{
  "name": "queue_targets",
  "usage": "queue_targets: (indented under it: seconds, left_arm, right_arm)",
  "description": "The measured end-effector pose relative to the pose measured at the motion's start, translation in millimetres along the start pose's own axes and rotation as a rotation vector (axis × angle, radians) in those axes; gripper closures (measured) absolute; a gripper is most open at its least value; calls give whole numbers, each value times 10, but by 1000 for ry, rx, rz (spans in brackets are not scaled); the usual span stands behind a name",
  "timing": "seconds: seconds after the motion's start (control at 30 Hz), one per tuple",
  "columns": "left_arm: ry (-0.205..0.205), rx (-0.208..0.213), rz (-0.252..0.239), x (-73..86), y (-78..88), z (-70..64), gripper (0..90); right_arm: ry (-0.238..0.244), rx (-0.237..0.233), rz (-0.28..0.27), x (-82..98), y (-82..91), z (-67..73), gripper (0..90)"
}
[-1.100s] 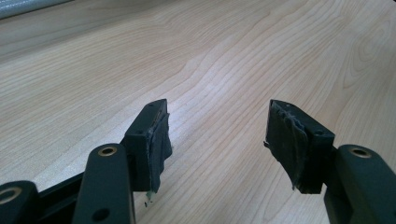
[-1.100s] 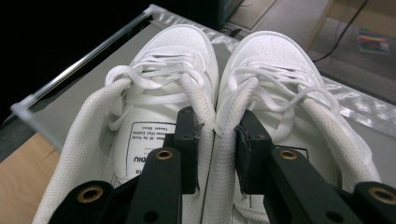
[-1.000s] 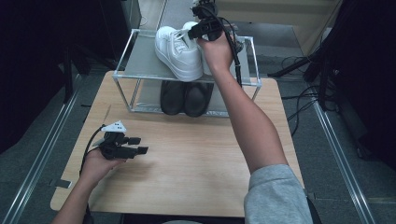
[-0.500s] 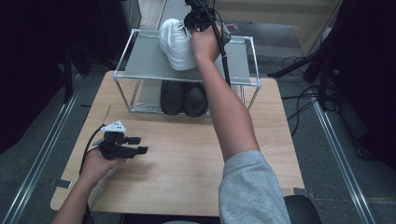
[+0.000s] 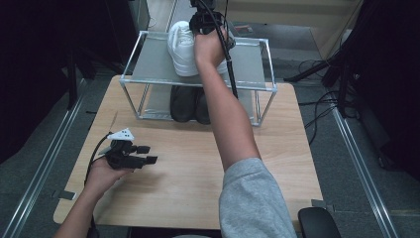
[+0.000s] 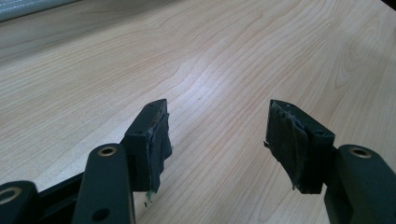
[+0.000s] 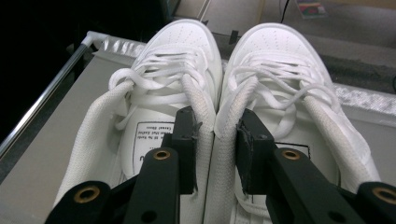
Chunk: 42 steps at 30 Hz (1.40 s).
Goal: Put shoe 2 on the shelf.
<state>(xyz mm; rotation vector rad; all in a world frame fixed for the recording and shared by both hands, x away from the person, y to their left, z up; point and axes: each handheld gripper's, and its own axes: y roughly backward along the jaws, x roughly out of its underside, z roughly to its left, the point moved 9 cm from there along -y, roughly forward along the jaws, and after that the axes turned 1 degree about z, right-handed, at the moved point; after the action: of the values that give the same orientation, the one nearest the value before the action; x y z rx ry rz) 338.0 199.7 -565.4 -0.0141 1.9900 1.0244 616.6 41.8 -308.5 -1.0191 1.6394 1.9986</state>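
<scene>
- Basically, the pair of white lace-up leather sneakers (image 7: 215, 107) sits on the top shelf of the grey metal-framed shoe rack (image 5: 148, 64), far side of the desk (image 5: 188, 163).
- Light, soft padded collars; grip there.
- Right tongs (image 7: 215, 140) pinch both inner collars together, arm stretched far forward.
- Left tongs (image 6: 217, 140) spread, idle near left.

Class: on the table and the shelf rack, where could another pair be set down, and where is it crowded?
Free: the top shelf left of the white shoes, and the wooden table before the rack. Crowded: the lower shelf's middle, around the black shoes.
</scene>
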Motion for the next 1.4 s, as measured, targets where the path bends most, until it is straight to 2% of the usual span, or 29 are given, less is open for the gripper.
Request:
queue_targets:
  seconds: [0.1, 0.37, 0.57, 0.67, 1.0, 1.4]
  left_arm:
    - [-2, -5, 5, 2, -4, -5, 397]
    - [1, 2, 3, 2, -9, -3, 396]
    - [-7, 0, 16, 12, -14, 0, 397]
    - [-5, -4, 17, 14, -20, -2, 397]
    - [-9, -3, 20, 17, -24, -5, 396]
    - [-17, 1, 30, 15, -55, -20, 395]
  right_arm:
    - [18, 1, 11, 37, -4, 46, 725]
    - [1, -50, 19, 135, -33, 140, 716]
    - [-19, -73, -7, 178, -41, 83, 705]
    - [-4, -64, -15, 190, -41, 83, 695]
    - [4, -68, -23, 205, -43, 80, 638]
    - [15, -95, -21, 227, -49, 94, 517]
